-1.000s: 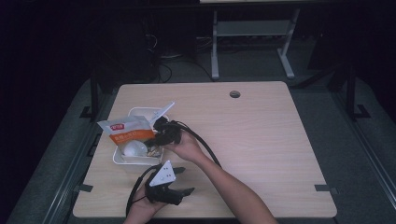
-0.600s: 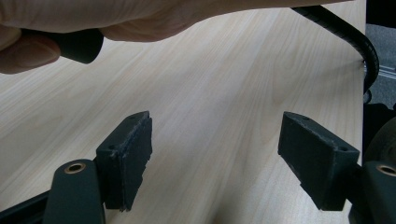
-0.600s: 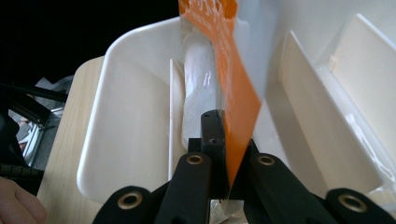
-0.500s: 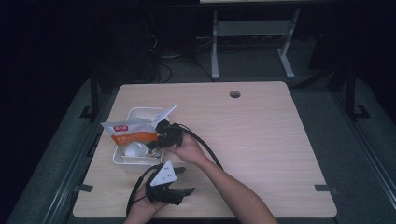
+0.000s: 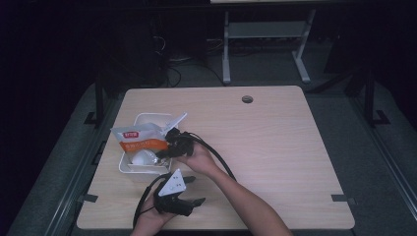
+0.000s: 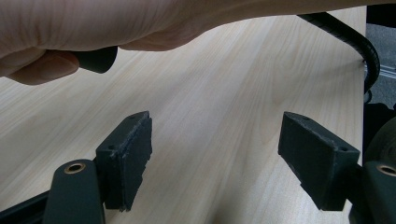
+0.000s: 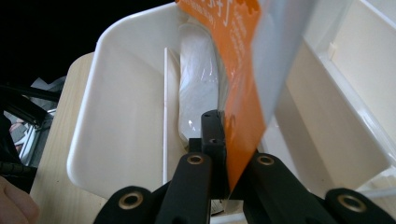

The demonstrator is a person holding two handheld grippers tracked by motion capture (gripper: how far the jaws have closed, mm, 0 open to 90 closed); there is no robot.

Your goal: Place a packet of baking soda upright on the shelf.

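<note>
From above: pale wood counter (image 5: pixel 275 147), white plastic bin (image 5: pixel 142 169) at its left side, orange-and-silver snack pouch (image 5: pixel 140 139) lifted over the bin's far half, a white wrapped item (image 5: pixel 141 158) lying inside beneath it. Right tongs (image 5: pixel 169 147) reaching leftward to the pouch's right edge, right hand (image 5: pixel 199 157) just behind. Left tongs (image 5: pixel 194 200) near the counter's near edge, just right of the bin's near corner, held in the left hand (image 5: pixel 147 221), pointing right.

Closer detail from the right gripper view: right tongs (image 7: pixel 229 154) pressed together on the pouch (image 7: pixel 243 93), its orange face and silver edge pinched between the black jaws and rising above them. Behind, the bin (image 7: pixel 112 93) with its rounded white wall and the clear-wrapped white item (image 7: pixel 198 88) lying lengthwise along the bottom.

Seen from the left gripper view: left tongs (image 6: pixel 215 154) spread wide, nothing between the jaws, bare counter (image 6: pixel 210 102) wood below. Right hand (image 6: pixel 93 28) crossing the top of that view, a black cable (image 6: pixel 350 42) curving at the right edge.
</note>
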